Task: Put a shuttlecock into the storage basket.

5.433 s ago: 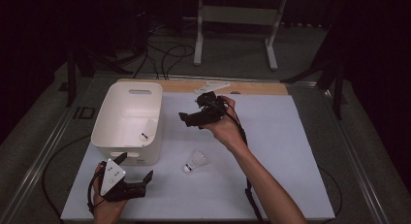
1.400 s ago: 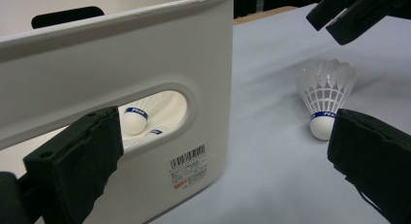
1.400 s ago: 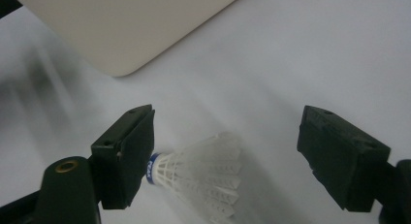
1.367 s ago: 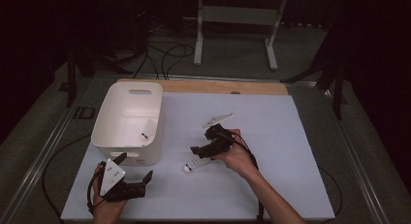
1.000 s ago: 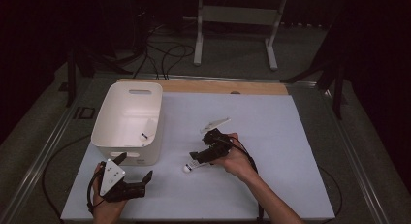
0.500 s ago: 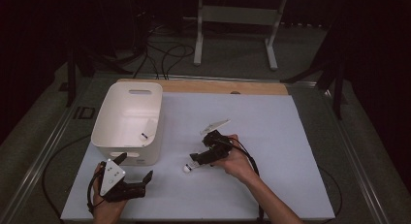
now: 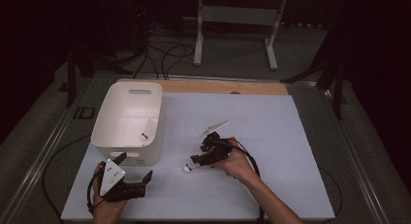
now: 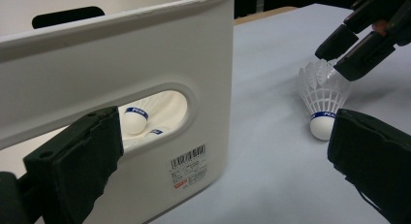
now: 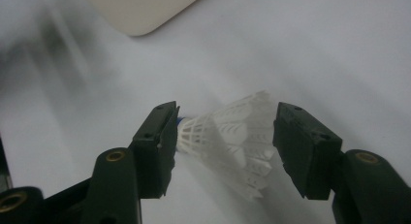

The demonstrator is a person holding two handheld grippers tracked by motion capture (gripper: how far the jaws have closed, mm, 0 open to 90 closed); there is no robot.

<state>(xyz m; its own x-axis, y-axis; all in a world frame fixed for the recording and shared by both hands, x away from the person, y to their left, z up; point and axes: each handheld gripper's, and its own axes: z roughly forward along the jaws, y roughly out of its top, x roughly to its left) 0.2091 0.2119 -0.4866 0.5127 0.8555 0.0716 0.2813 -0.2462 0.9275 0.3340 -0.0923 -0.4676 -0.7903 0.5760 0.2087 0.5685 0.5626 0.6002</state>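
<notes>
A white shuttlecock (image 7: 190, 166) with a blue band lies on the white table mat, cork toward the front left. My right gripper (image 7: 200, 159) is low over it with its jaws on either side of the feather skirt (image 9: 228, 136). The jaws have just been closing; one pad is at the neck and the other stands a sliver off the feathers. In the left gripper view the same shuttlecock (image 8: 322, 95) lies under the right gripper (image 8: 334, 54). My left gripper (image 7: 134, 167) rests open at the front of the white bin (image 7: 104, 124), with nothing between its jaws.
The bin's near wall has a handle slot (image 8: 160, 117), through which shuttlecocks (image 8: 135, 120) inside show. One of them is also seen from above (image 7: 144, 136). A wooden strip (image 7: 218, 87) runs along the table's far edge. Beyond it stand a metal frame and cables.
The right gripper came down from beside the bin to the shuttlecock on the mat and has held still over the last second. The left gripper has not moved.
</notes>
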